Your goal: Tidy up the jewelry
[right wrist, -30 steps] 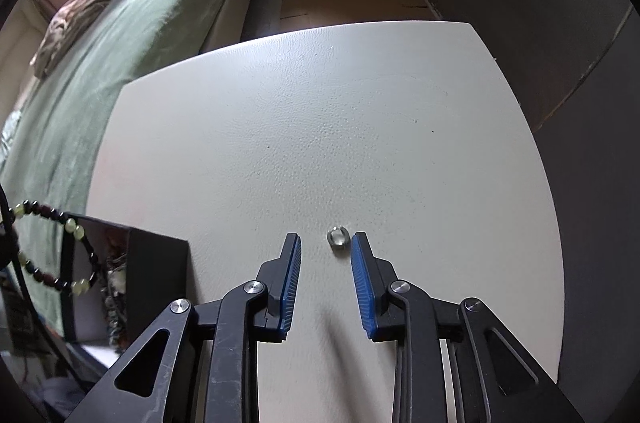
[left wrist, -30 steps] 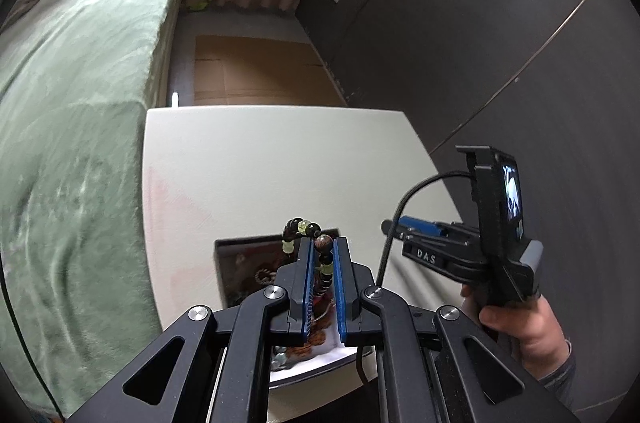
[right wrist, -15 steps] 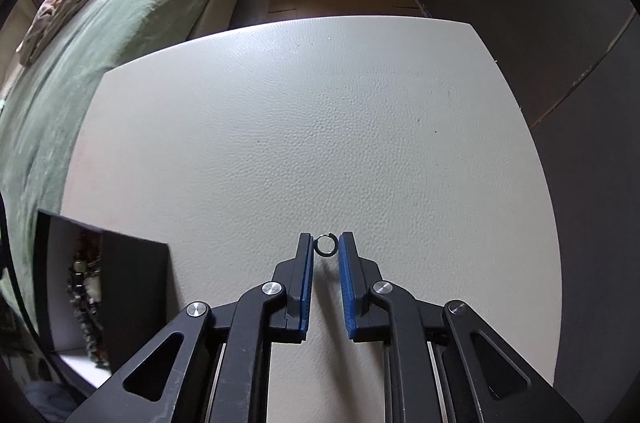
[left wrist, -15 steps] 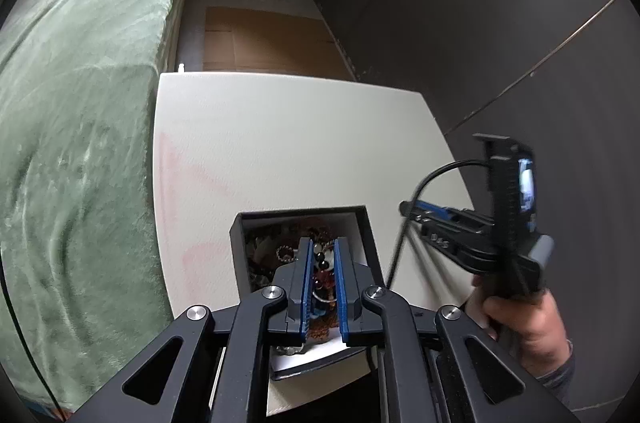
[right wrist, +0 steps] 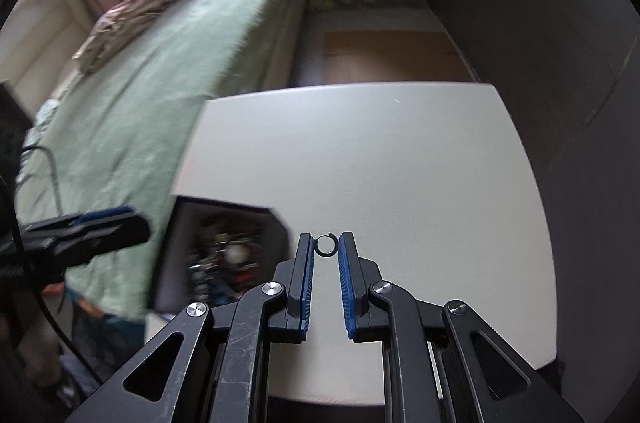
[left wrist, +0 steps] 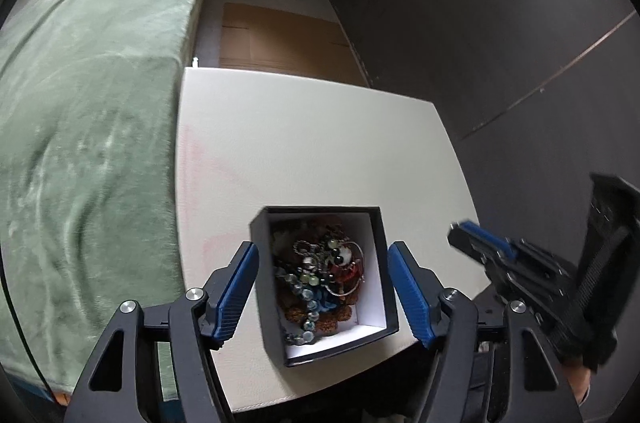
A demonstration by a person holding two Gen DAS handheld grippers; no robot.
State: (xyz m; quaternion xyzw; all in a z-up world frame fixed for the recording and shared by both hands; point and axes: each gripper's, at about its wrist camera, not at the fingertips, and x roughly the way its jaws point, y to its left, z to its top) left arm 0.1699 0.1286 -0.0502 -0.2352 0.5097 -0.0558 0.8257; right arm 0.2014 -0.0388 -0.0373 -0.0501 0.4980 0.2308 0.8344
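Observation:
A black jewelry box (left wrist: 378,223) with a white lining stands at the near edge of the white table (left wrist: 312,143). It holds a tangle of beaded bracelets and chains (left wrist: 320,275). My left gripper (left wrist: 322,255) is open above the box, empty, one finger on each side of it. My right gripper (right wrist: 326,243) is shut on a small dark ring (right wrist: 326,245), held between the fingertips above the table, to the right of the box (right wrist: 224,247). The left gripper's finger (right wrist: 100,223) shows at the left of the right wrist view.
A bed with a green blanket (left wrist: 88,103) runs along the table's left side. A dark wall (left wrist: 500,23) stands to the right. Brown cardboard (left wrist: 280,39) lies on the floor beyond the table's far edge.
My left gripper lowered the beaded bracelet into the box and opened, dropping it. My right gripper closed on the ring, lifted it off the table and moved left toward the box.

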